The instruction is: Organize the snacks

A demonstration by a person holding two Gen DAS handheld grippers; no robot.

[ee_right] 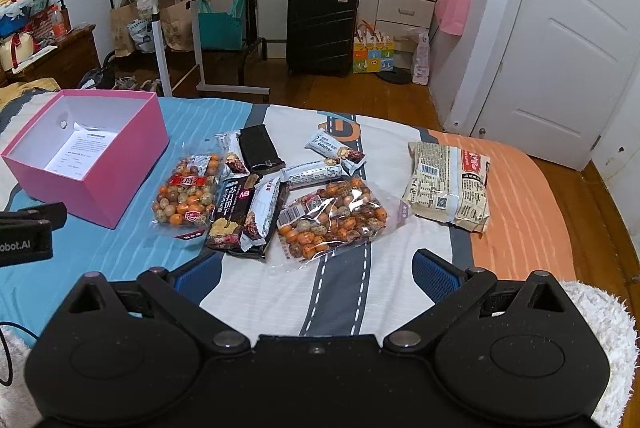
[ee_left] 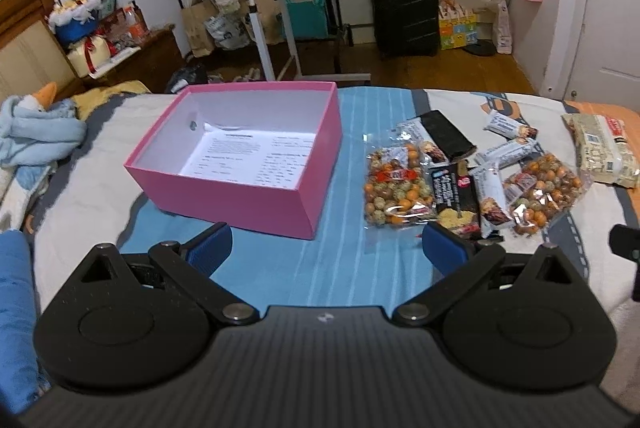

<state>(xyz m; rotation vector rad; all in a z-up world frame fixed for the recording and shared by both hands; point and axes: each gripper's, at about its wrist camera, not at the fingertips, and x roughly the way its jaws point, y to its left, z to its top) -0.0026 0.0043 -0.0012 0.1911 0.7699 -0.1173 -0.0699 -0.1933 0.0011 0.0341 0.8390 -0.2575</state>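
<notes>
We hold our left gripper [ee_left: 327, 246] and right gripper [ee_right: 316, 270] spread wide, gripping nothing, above the bedspread [ee_right: 260, 292] near the snack packets [ee_right: 244, 212].

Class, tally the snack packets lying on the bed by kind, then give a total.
Clear bags of coated nuts: 2
White wrapped bars: 4
Black packets: 2
Large beige packet: 1
Total: 9
</notes>
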